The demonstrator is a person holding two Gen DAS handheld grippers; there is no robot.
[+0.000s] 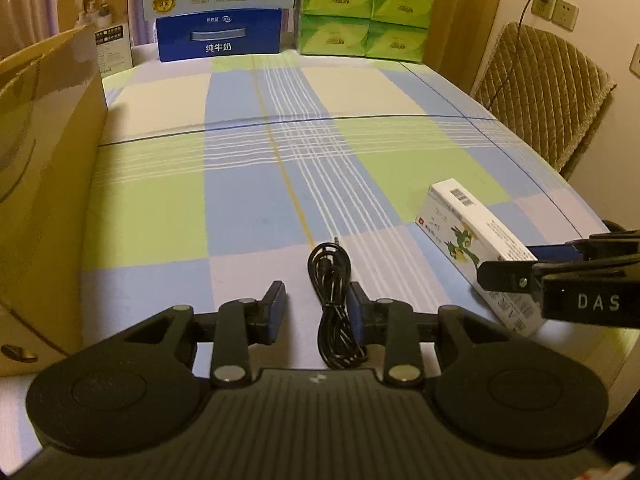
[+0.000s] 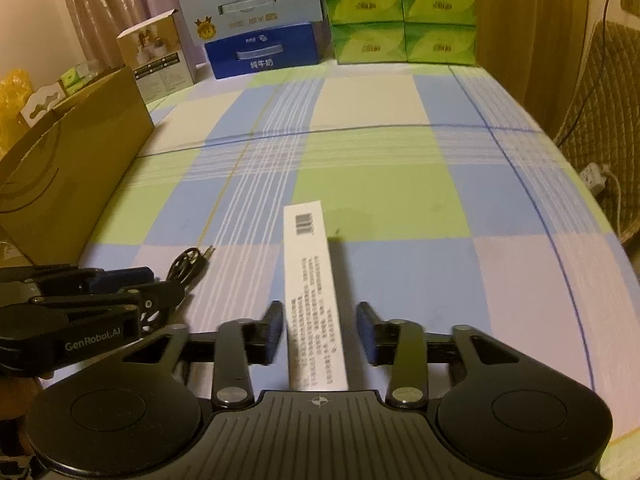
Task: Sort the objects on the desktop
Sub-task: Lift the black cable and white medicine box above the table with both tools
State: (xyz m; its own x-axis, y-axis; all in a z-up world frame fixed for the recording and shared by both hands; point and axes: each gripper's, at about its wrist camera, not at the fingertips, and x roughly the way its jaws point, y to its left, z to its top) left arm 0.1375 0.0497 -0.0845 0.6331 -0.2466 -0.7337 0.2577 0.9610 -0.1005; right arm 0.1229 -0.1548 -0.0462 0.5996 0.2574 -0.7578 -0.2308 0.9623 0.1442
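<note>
- Left gripper [image 1: 318,312] stood spread around the coiled black cable [image 1: 334,304]; far pad seemed to touch it, not clamped.
- Right gripper [image 2: 320,332] was likewise unclenched, straddling the white medicine box [image 2: 314,296] on the checked tablecloth [image 2: 380,184].
- Risk: loose loops could slip when closing.
- Cardboard box [image 1: 48,184] waited beyond, left.

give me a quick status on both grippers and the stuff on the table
Left gripper open, black cable bundle between its fingers. Right gripper open, straddling white box. Both items on the tablecloth; nothing blocking.
</note>
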